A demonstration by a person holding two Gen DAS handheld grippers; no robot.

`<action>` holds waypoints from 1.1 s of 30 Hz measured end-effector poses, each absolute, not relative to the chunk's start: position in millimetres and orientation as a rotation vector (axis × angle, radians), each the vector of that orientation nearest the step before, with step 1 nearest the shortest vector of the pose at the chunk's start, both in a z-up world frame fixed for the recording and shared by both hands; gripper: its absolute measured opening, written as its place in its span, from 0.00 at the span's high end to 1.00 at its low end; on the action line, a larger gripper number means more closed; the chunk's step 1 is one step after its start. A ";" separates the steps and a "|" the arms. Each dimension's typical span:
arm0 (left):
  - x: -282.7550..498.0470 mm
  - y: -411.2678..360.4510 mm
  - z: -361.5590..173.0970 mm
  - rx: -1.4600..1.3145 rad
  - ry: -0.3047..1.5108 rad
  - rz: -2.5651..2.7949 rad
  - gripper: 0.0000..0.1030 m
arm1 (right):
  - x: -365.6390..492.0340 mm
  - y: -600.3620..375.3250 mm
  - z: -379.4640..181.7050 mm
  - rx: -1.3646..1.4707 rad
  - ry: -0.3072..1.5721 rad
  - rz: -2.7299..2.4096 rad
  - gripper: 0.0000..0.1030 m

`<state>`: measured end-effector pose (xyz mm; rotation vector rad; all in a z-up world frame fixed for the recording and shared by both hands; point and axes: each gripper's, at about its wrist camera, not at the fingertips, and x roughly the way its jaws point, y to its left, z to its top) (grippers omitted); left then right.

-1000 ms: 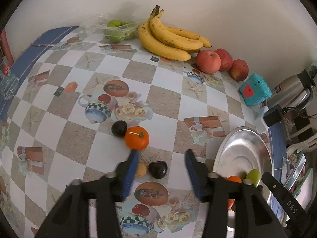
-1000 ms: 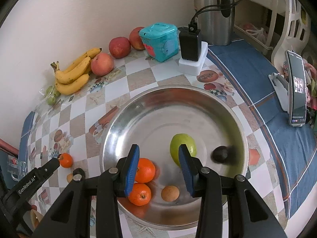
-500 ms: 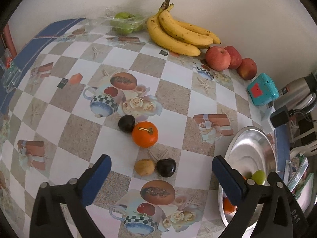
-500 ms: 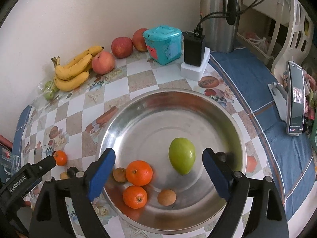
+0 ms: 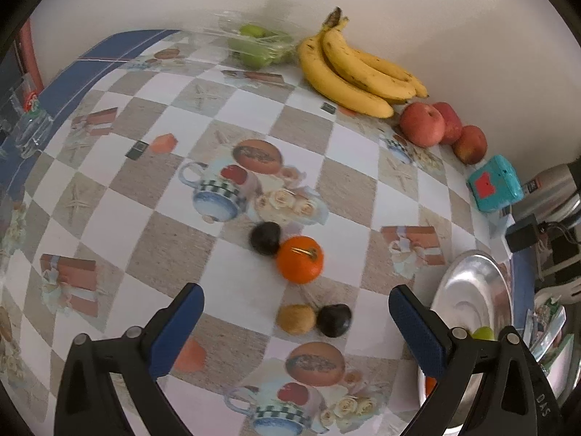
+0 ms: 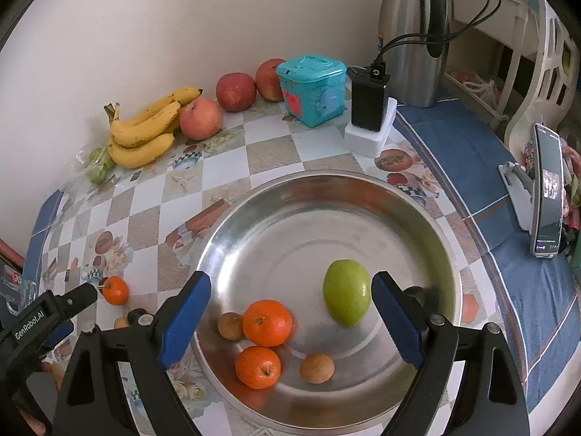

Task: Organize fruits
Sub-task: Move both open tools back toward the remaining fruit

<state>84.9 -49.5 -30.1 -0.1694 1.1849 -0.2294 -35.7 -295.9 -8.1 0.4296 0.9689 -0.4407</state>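
You are about half way, as far as the two views show. Your right gripper (image 6: 290, 321) hangs over the bowl (image 6: 254, 210) with its jaws spread wide and nothing between them. In the bowl already lie a green fruit (image 6: 346, 292), two oranges (image 6: 267, 322) (image 6: 258, 367), two small brown fruits (image 6: 230, 325) (image 6: 316, 368), and one dark fruit (image 6: 415, 293) half hidden behind the right finger. Your left gripper (image 5: 296, 327) is also spread wide and holds nothing; it points at the fruits that are left on the table (image 5: 109, 218). There, an orange (image 5: 300, 259) touches a dark plum (image 5: 265, 238), and nearer to you a brown fruit (image 5: 296, 319) lies just beside a second plum (image 5: 334, 320). These four small fruits are between the fingers' line and well apart from the bowl, so I judge they are the next ones to move. Against the wall rest the bananas (image 5: 357, 72), three apples (image 5: 423, 124) and a bag of green fruit (image 5: 259, 45); I cannot tell if you must move these too. The brown fruit and the near plum lie very close together, so you should pinch one carefully so the other does not roll.
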 end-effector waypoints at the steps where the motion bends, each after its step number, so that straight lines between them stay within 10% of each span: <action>1: 86.3 -45.9 -30.3 -0.166 1.184 -0.216 0.00 | -35.0 -294.7 -8.6 0.426 0.971 -0.435 0.12; 33: 116.6 69.0 -33.3 -0.312 1.133 0.048 0.00 | 22.8 -182.0 -10.8 0.311 1.019 -0.036 0.12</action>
